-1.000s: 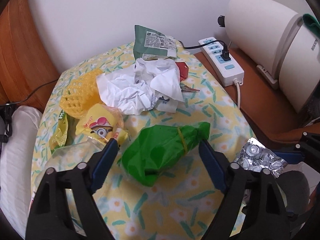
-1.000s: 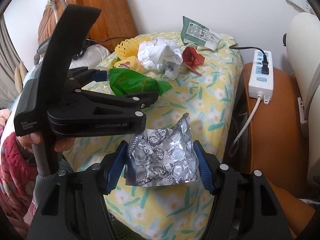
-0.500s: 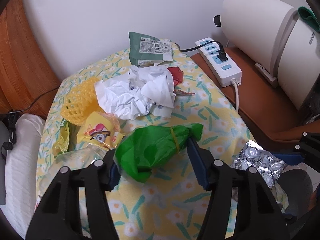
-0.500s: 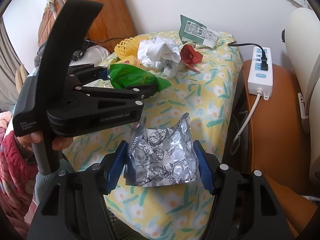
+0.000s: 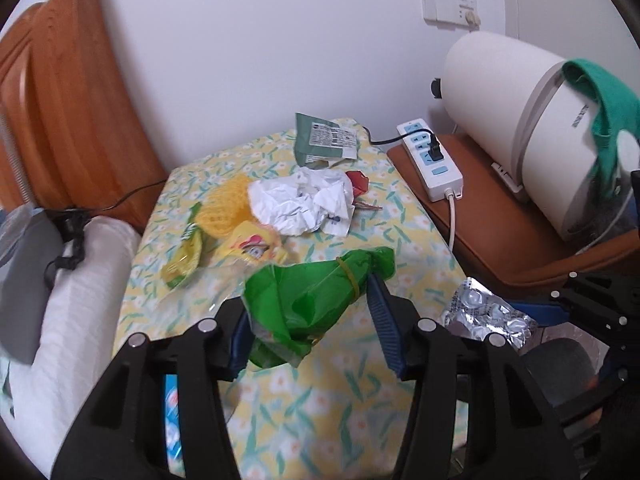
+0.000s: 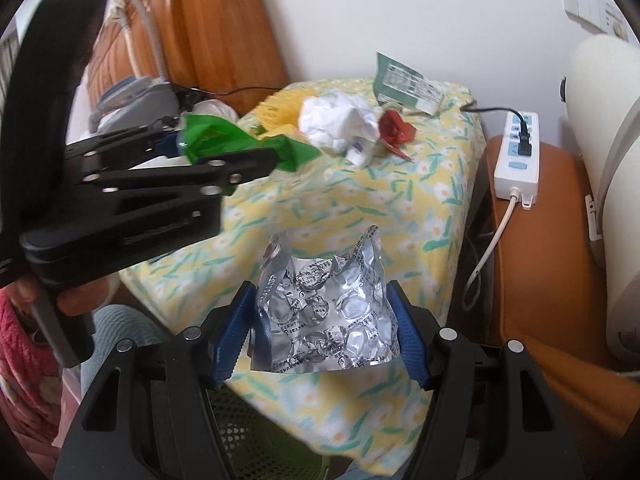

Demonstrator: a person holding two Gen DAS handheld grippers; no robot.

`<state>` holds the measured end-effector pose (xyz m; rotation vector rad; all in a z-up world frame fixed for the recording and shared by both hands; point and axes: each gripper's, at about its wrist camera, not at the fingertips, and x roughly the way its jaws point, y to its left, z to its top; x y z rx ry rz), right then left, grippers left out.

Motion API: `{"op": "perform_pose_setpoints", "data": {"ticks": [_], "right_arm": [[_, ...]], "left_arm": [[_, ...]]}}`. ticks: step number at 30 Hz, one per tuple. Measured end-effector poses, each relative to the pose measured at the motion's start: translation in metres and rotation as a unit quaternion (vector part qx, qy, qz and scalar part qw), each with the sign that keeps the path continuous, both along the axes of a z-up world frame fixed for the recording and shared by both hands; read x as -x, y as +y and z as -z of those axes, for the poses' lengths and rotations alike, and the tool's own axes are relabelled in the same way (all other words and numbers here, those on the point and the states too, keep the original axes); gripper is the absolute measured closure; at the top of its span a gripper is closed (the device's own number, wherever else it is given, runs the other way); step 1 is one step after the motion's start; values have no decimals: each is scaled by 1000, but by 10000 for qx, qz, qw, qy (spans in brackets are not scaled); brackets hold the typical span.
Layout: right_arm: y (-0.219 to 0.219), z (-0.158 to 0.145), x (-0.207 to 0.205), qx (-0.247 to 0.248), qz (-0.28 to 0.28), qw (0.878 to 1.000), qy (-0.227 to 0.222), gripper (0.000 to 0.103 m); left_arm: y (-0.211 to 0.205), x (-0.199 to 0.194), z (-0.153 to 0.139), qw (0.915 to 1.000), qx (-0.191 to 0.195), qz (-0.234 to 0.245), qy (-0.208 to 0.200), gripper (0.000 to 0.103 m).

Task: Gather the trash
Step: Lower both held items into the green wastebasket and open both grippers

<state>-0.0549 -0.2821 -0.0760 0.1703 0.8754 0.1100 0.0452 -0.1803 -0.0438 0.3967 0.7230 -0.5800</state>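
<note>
Bag in left tool points up-right.

The mesh bin below sat mostly hidden behind the right gripper; blister-pack print was unreadable

Both wrist cameras look forward along their own fingers over the floral-covered table, close above its near edge, the right view catching the left gripper to its left, both sharing the crumpled white paper ahead.
</note>
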Motion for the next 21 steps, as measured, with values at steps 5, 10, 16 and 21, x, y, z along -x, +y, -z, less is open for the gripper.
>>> {"op": "perform_pose_setpoints", "data": {"ticks": [5, 10, 16, 21], "right_arm": [[28, -8, 32, -68, -305, 9995, 25, 37], [66, 1, 68, -113, -773, 9965, 300, 37], [111, 51, 96, -172, -1252, 9869, 1005, 37], [136, 99, 98, 56, -1332, 9783, 1584, 30]], "left_arm": [[47, 40, -14, 9991, 121, -405, 84, 52], [94, 84, -1, 9974, -9, -692, 198, 52], [143, 120, 31, 9941, -109, -899, 597, 52], [165, 130, 54, 9903, -119, -1097, 847, 52]]}}
